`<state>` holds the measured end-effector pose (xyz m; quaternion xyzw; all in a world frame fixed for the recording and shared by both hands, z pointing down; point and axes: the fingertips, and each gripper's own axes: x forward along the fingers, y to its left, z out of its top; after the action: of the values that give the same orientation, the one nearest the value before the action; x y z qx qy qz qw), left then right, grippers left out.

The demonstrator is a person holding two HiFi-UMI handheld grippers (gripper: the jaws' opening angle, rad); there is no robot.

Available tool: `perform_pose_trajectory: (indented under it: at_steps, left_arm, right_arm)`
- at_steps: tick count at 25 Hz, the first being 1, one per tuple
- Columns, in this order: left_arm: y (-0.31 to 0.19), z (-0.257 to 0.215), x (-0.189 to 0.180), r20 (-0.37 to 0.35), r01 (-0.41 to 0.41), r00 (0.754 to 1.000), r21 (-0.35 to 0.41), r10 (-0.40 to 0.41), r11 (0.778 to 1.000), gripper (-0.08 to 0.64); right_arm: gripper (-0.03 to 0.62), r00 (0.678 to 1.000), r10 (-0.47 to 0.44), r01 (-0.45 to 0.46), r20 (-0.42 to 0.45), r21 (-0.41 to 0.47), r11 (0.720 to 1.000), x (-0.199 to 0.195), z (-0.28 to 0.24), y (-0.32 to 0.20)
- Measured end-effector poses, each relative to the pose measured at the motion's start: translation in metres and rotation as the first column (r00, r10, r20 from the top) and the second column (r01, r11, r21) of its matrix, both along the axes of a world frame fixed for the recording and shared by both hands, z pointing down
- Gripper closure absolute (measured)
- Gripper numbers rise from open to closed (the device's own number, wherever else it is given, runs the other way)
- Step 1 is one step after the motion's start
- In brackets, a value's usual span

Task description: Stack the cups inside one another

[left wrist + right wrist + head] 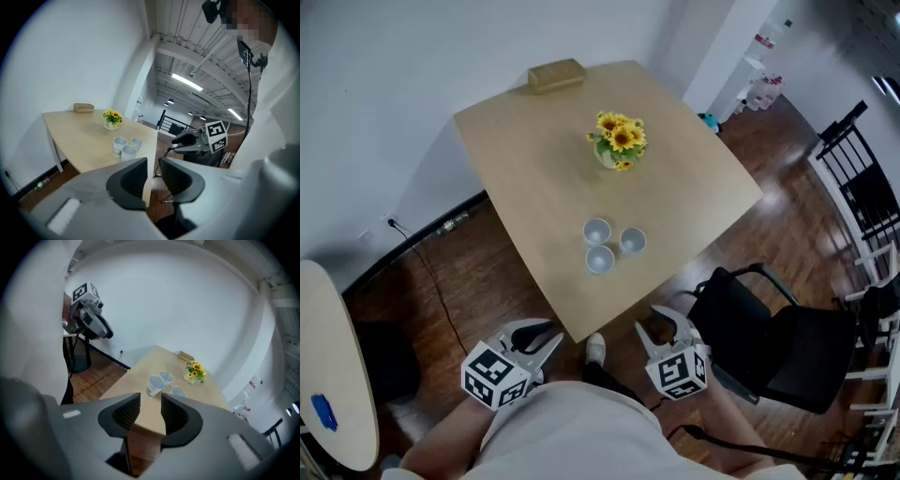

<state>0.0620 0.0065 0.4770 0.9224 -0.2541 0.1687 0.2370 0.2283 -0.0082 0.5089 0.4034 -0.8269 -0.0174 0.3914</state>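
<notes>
At the near corner of a pale wooden table (534,187), a person holds the left hand-held gripper (542,339) and the right hand-held gripper (664,328) short of the edge, above the wooden floor (469,272). The left gripper view and the right gripper view each show the jaws slightly apart, with nothing between them. Just beyond, three white cups stand upright and unstacked in a tight cluster: a near cup (600,260), a left cup (596,232) and a right cup (632,241). Farther along the table sit sunflowers (620,136) in a small vase, and a tan box (556,75) lies at the far edge by the white wall. Only the head view takes in the black chair (797,352) at right and a round side table (333,375) at left. Only the left gripper view shows ceiling strip lights (187,82) and a far black railing (171,126).
</notes>
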Motion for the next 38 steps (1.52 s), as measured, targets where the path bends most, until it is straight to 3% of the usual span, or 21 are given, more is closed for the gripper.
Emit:
perform_pose_trajectory:
  at_steps: [4, 8, 12, 19, 25, 28, 38]
  left_arm:
    - [-0.029, -0.011, 0.028, -0.002, 0.056, 0.998, 0.015, -0.056, 0.998, 0.460]
    - [-0.047, -0.020, 0.045, -0.016, 0.137, 0.991, 0.034, -0.136, 0.990, 0.460]
    - [-0.059, -0.027, 0.046, -0.035, 0.210, 0.977, 0.022, -0.209, 0.978, 0.460]
    - [-0.068, -0.035, 0.026, -0.017, 0.195, 0.981, 0.032, -0.195, 0.980, 0.460]
    - [-0.075, -0.037, 0.010, -0.023, 0.177, 0.984, 0.029, -0.176, 0.984, 0.462]
    - [-0.075, -0.036, 0.003, -0.027, 0.164, 0.986, 0.023, -0.163, 0.986, 0.462]
    - [-0.081, -0.039, -0.017, -0.031, 0.132, 0.991, 0.064, -0.131, 0.989, 0.462]
  right_arm:
    - [0.466, 0.997, -0.074, 0.075, -0.034, 0.022, 0.997, 0.027, 0.009, -0.062]
    - [0.471, 0.978, -0.182, 0.182, -0.096, -0.014, 0.983, 0.043, 0.038, -0.108]
    - [0.471, 0.939, -0.294, 0.281, -0.181, -0.094, 0.955, 0.048, 0.074, -0.143]
    - [0.482, 0.828, -0.450, 0.367, -0.335, -0.283, 0.886, 0.045, 0.118, -0.152]
    - [0.530, 0.776, -0.471, 0.363, -0.419, -0.314, 0.878, 0.044, 0.129, -0.160]
    - [0.566, 0.773, -0.458, 0.342, -0.439, -0.321, 0.883, 0.048, 0.129, -0.161]
    - [0.568, 0.825, -0.405, 0.310, -0.394, -0.284, 0.907, 0.043, 0.048, -0.156]
